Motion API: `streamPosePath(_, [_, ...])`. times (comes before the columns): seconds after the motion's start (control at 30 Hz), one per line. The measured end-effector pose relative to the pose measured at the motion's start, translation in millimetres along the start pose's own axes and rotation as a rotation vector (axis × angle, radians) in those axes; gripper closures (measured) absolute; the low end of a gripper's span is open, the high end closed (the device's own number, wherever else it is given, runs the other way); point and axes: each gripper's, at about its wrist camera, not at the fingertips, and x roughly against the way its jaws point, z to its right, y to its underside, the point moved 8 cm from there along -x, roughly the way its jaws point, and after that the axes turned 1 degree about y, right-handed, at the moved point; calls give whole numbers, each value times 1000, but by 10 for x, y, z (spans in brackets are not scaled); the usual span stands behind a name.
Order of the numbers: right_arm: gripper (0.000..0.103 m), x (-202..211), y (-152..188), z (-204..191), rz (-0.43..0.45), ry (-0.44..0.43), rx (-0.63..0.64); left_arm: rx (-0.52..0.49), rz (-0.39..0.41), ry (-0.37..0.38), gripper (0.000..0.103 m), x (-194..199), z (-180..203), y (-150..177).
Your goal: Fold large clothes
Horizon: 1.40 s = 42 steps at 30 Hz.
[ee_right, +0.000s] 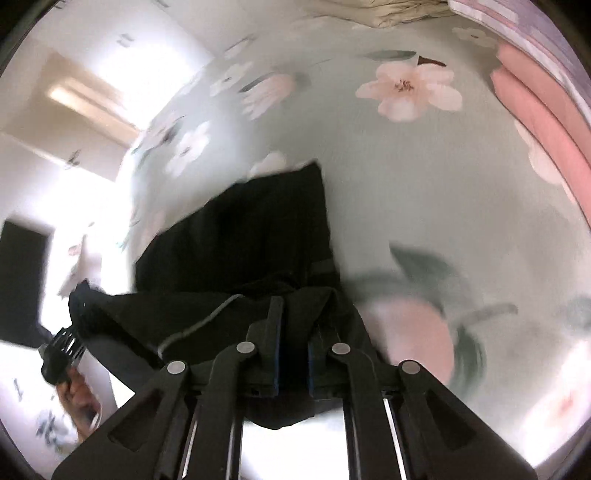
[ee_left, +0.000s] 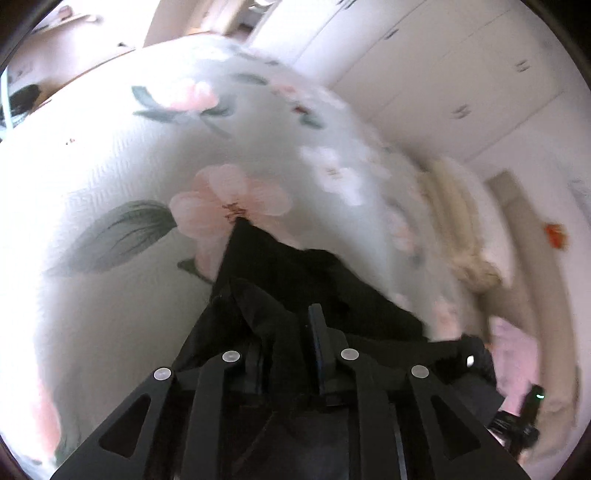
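The bed (ee_left: 92,166), spread with a pale green cover printed with big pink blossoms and dark leaves, fills most of both views. On it lies the black garment (ee_left: 295,269), a large dark piece of clothing near the middle of the bed, its far part flat on the cover and its near edge lifted and stretched between the two tongs.

The left tongs (ee_left: 284,332) are nearly together, clamped on a bunched fold of the black garment, which drapes over and between the fingers. The right tongs (ee_right: 293,328) are likewise almost closed, pinching the garment's near hem; cloth hangs below them and a thin grey cord runs across the fabric just to their left.

Only the left wrist view shows the white cupboard doors (ee_left: 461,74) beyond the bed's far edge, a cream bundle of cloth (ee_left: 461,229) at the bed's right edge, and an orange spot on the wall. Only the right wrist view shows the pink folded fabric (ee_right: 535,122) along the bed's right edge, a striped cloth (ee_right: 491,16) at the far right corner, and a hand (ee_right: 79,391) gripping the other tool's handle at lower left. Both views are blurred.

No brand, label or writing can be read anywhere.
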Motion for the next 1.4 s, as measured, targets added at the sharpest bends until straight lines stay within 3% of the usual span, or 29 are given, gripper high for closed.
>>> streamPosePath(0.07, [88, -462, -140, -31, -29, 84, -2, -5, -44, -66, 80, -442, -95, -16])
streamPosePath(0.17, [85, -960, -112, 19, -89, 140, -19, -12, -94, -70, 80, -796, -232, 94])
streamPosePath(0.33, [84, -1141, -65, 65, -90, 156, -7, -97, -100, -30, 79, -825, -230, 128])
streamPosePath(0.4, [85, -1111, -75, 91, -106, 126, -20, -130, -118, -22, 78, -736, -217, 99])
streamPosePath(0.5, [80, -923, -143, 176, -113, 19, -89, -253, -44, -69, 77, -441, -63, 2])
streamPosePath(0.6, [74, -627, -242, 260, -78, -86, -142, -305, -36, -26, 75, -189, 95, -65])
streamPosePath(0.67, [66, -447, -289, 308, -61, -164, -185, -170, -86, 128, 66, -48, 60, -180])
streamPosePath(0.73, [56, -262, -361, 404, -11, -156, -205, 37, -120, 280, 58, 33, -110, -328])
streamPosePath(0.77, [51, -169, -386, 449, 10, -149, -202, 110, -89, 288, 55, 107, -235, -422])
streamPosePath(0.8, [44, -101, -379, 447, 20, -144, -196, 111, -39, 252, 52, 190, -318, -504])
streamPosePath(0.83, [42, -17, -391, 464, 35, -125, -171, 60, 29, 163, 42, 306, -405, -603])
streamPosePath(0.87, [41, -7, -407, 465, 40, -97, -136, 15, 67, 87, 32, 379, -457, -655])
streamPosePath(0.9, [37, -8, -385, 434, 39, -67, -96, -22, 81, 45, 29, 426, -483, -669])
streamPosePath(0.97, [30, -87, -361, 357, 26, -22, -2, -79, 55, 21, 29, 414, -475, -604])
streamPosePath(1.2, [30, -586, -346, 120, -2, 127, 318, -273, -81, -33, 29, 21, -296, -221])
streamPosePath(1.33, [30, -813, -435, 37, 1, 136, 421, -323, -112, -59, 29, -248, -301, -237])
streamPosePath(1.4, [30, -903, -470, 12, -16, 110, 434, -315, -136, -38, 29, -366, -315, -281])
